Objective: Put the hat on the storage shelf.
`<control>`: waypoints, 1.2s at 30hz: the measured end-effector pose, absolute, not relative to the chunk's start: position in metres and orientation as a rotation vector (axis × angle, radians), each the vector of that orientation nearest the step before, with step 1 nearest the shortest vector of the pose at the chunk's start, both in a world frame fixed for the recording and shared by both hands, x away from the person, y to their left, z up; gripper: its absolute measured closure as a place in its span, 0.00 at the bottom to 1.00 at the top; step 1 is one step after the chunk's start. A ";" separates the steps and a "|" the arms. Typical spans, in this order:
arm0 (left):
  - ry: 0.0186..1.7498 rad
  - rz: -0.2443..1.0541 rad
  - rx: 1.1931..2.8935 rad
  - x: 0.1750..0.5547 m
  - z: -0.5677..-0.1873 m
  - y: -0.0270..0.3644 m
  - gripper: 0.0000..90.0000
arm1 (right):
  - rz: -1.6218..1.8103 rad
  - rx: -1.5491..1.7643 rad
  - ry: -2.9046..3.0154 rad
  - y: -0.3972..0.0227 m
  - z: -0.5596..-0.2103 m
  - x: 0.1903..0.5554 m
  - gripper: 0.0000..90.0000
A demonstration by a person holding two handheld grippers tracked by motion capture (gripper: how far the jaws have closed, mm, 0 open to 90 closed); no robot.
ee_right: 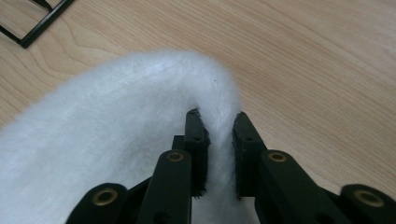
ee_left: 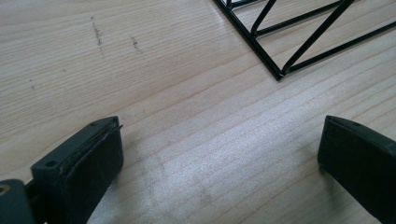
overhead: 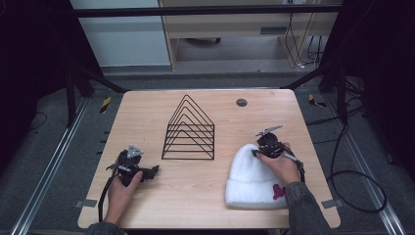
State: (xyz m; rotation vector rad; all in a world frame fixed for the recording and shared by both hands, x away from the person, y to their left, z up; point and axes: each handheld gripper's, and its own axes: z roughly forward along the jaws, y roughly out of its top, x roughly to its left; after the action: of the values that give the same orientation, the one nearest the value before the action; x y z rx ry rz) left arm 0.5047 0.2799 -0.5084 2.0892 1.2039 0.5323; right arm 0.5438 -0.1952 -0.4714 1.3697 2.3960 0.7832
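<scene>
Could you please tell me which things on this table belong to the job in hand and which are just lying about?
In the job: white beanie, pinched by the right hand-held gripper.
Lying about: black wire rack; open left hand-held gripper, resting on the table.

We can't read any text, brand, no. or label in these views. Only sign-like mark: a dark red/pink emblem [overhead: 279,191] on the cuff of the white fuzzy beanie [overhead: 249,178], at the cuff's right end, nearest the person's sleeve; too small and blurred for us to tell letters from a logo. On the bare table [ee_left: 154,70], left of the black wire rack [ee_left: 299,35], we see faint pencil-like scribbles [ee_left: 98,35], not legible.
</scene>
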 end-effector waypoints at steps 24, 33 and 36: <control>1.196 0.524 2.094 0.505 -0.508 0.280 0.00 | 1.189 1.114 2.115 -0.202 -0.399 0.452 0.92; 1.187 0.547 2.091 0.499 -0.501 0.281 0.03 | 1.303 1.070 2.095 -0.200 -0.379 0.434 0.92; 1.142 0.558 2.036 0.493 -0.491 0.283 0.03 | 1.291 1.043 2.109 -0.196 -0.370 0.431 0.92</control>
State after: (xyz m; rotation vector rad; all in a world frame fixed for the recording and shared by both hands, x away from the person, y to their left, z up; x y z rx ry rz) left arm 0.4933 0.2825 -0.4909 2.0355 1.1419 0.5579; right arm 0.4309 -0.1959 -0.3703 1.0431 2.1089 1.2910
